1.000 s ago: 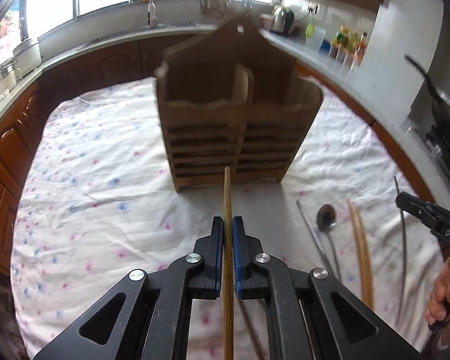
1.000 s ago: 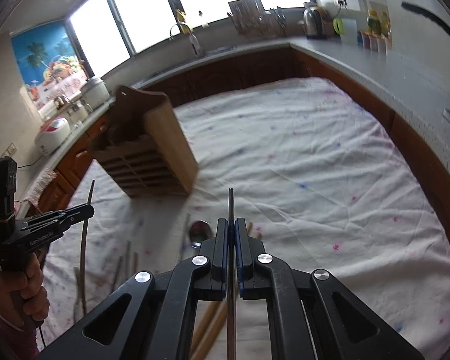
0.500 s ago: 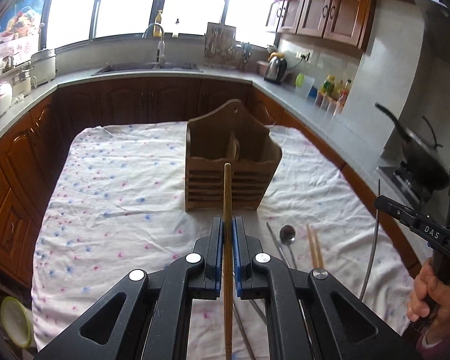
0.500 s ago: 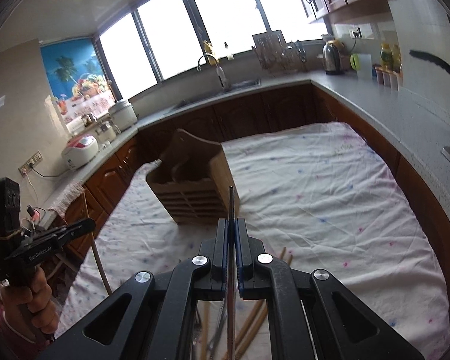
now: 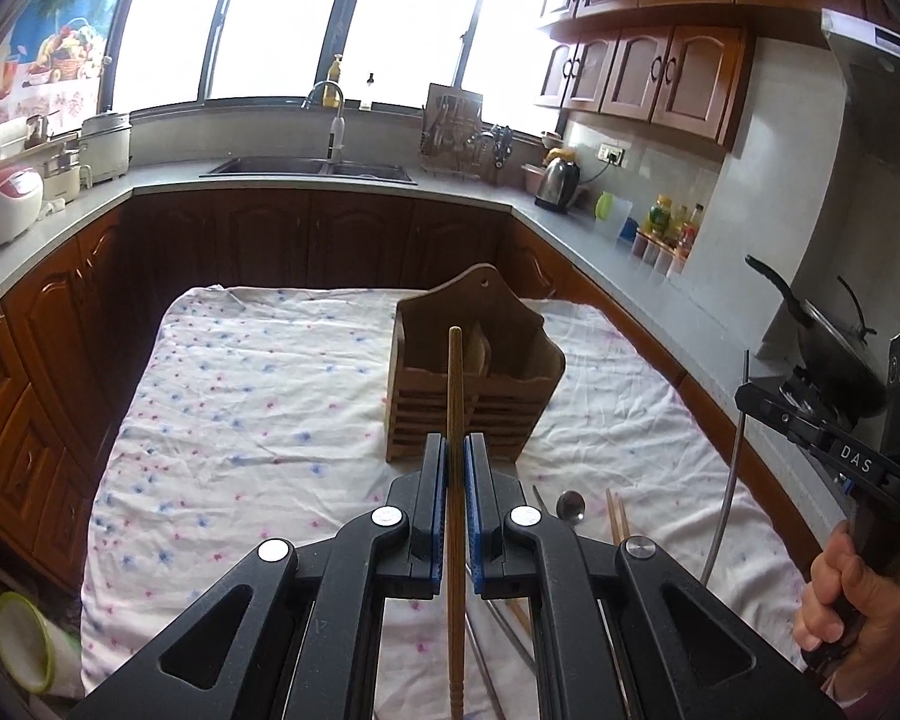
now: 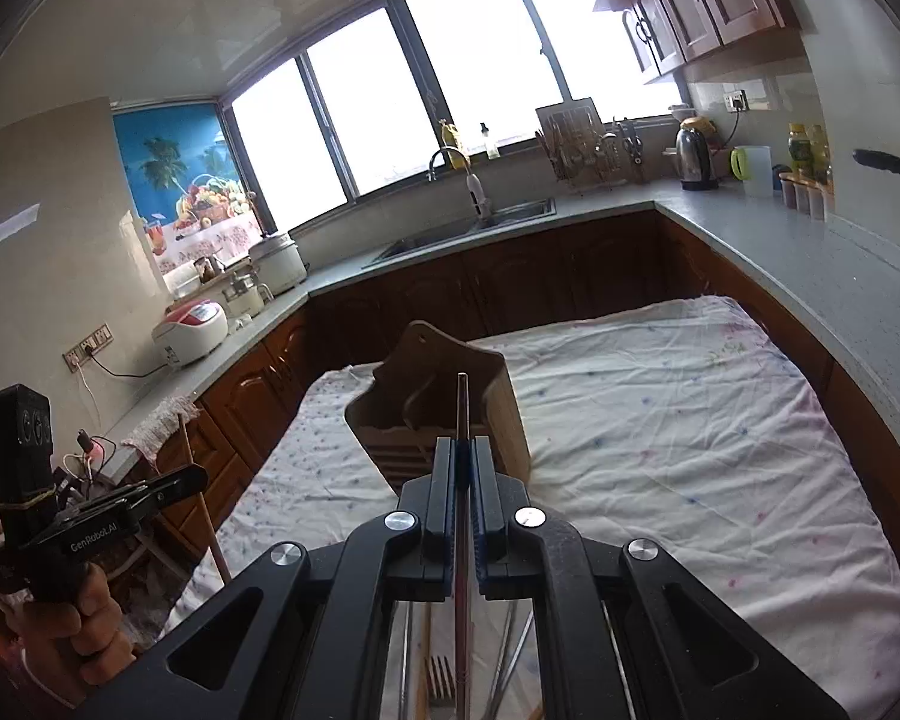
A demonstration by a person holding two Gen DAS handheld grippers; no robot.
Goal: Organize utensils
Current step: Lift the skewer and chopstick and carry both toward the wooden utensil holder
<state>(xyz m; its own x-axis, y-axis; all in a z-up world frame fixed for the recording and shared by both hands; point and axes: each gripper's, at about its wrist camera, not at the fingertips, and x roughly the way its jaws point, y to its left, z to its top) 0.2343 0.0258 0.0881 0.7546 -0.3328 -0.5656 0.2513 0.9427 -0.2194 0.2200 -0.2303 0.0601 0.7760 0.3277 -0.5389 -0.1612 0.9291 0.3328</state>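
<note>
Wooden chopstick (image 5: 455,420) clamped in left gripper (image 5: 456,468); metal chopstick (image 6: 462,420) clamped in right gripper (image 6: 462,474); wooden utensil caddy (image 5: 474,378) ahead on cloth.

Kitchen backdrop: steel sink (image 5: 309,168) under the windows, kettle (image 5: 556,185) in the corner, rice cooker (image 5: 0,207) far left, black wok (image 5: 834,354) on the right, flowery cloth (image 5: 240,420) covering the tabletop.

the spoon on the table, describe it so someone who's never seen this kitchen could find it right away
Find the table under the white flowered cloth, with the wooden utensil holder standing on it. On the cloth in front of the holder, toward its right, lie loose utensils; the spoon is among them. It alone shows a round shiny metal bowl, beside the plain wooden chopsticks.
</note>
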